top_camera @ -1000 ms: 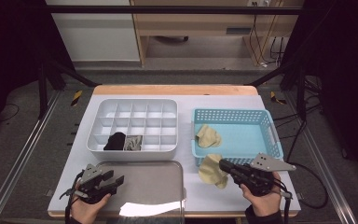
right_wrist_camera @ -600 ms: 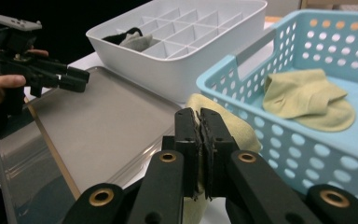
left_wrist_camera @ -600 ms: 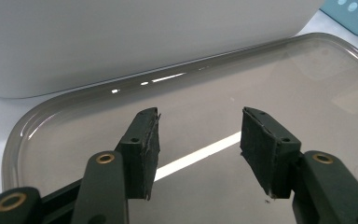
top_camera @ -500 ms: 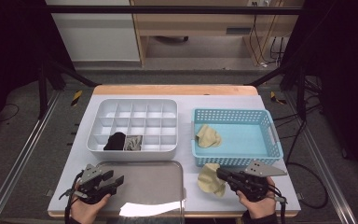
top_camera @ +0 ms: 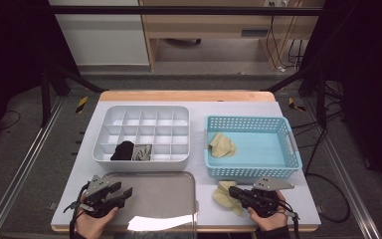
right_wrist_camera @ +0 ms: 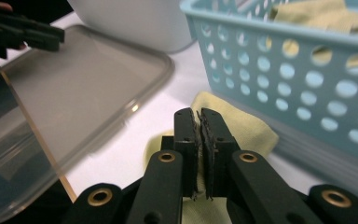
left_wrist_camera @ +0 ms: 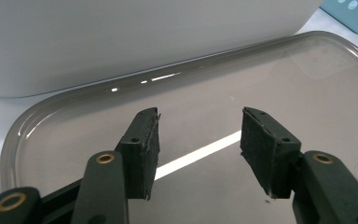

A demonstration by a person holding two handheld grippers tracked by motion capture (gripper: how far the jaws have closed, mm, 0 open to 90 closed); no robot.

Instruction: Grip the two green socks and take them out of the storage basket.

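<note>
Yellow soft cloth (top_camera: 227,196) lies on white tabletop (top_camera: 298,199), just in front of light-blue perforated plastic basket (top_camera: 278,172) w/ a 2nd yellow cloth (top_camera: 222,145) inside. Right gripper (top_camera: 236,194): fingers nearly closed, pressed together over the cloth; can't tell if fabric is pinched. Left gripper (top_camera: 125,192) hovers over clear grey plastic lid (top_camera: 164,199), fingers open, nothing betw. them. White compartment tray (top_camera: 142,162) behind lid.

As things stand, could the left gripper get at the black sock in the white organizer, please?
Probably yes. The left gripper is open and holds nothing, over the grey lid. The black sock lies in a front-row compartment of the organizer, just beyond the lid, uncovered from above; only the low front wall stands between.
</note>
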